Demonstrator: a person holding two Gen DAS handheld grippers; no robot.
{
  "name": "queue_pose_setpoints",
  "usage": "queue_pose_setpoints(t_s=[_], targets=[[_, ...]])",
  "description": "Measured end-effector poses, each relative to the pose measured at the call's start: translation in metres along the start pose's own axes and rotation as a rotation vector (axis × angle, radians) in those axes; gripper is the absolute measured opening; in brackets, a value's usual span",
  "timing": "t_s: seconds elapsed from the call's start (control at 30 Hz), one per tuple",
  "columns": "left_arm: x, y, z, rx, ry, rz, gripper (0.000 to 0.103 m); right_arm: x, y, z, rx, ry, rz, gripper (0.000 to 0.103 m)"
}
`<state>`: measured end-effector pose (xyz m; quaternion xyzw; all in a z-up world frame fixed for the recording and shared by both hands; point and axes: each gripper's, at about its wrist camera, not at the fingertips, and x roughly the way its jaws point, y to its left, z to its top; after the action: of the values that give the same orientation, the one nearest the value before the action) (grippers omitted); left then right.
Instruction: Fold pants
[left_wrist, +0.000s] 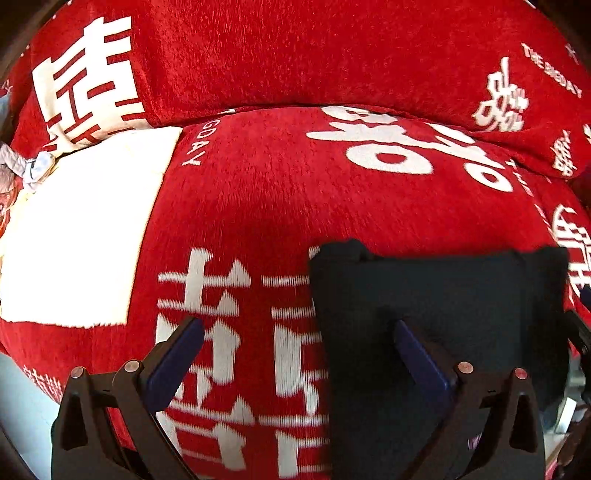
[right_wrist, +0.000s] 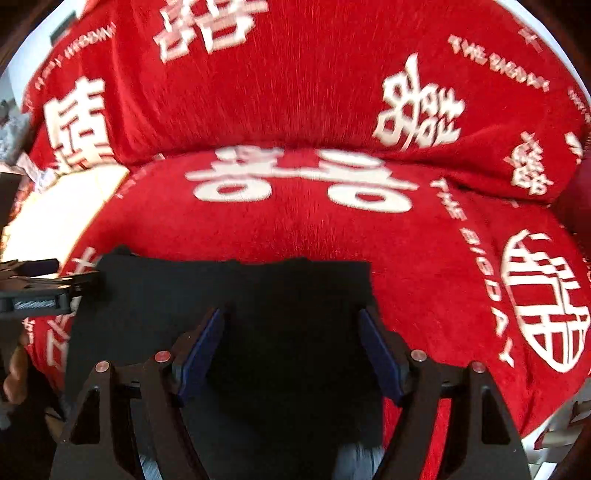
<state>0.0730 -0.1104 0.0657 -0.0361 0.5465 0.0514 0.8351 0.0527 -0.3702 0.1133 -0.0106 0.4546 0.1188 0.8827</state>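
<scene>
The black pants lie folded into a flat rectangle on a red blanket with white characters. My left gripper hovers open over the pants' left edge; one blue pad is over the blanket, the other over the black cloth, nothing between them. In the right wrist view the pants fill the lower middle. My right gripper stands open above them, its blue pads apart and clear of the cloth. The left gripper shows at the left edge there.
A folded white cloth lies on the blanket to the left of the pants. A red cushion or backrest rises behind. Small grey and light-blue items sit at the far left. A person's hand shows at lower left.
</scene>
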Motion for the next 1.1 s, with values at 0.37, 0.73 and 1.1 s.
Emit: queue_pose_setpoints(t_s=[0.37,0.73,1.1], targets=[[-0.014,-0.009,-0.049,0.095,-0.006,-0.058,0.103,-0.001,0.043,-0.063,-0.082,0.088,-0.041,0.08],[-0.023,-0.005,-0.056,0.092,-0.004,-0.073,0.103,-0.006,0.034,-0.067,-0.092,0.099,-0.146,0.082],[-0.011,-0.004,-0.079,0.104,0.089,-0.154,0.103,-0.01,0.046,-0.079,-0.093,0.114,-0.083,0.083]])
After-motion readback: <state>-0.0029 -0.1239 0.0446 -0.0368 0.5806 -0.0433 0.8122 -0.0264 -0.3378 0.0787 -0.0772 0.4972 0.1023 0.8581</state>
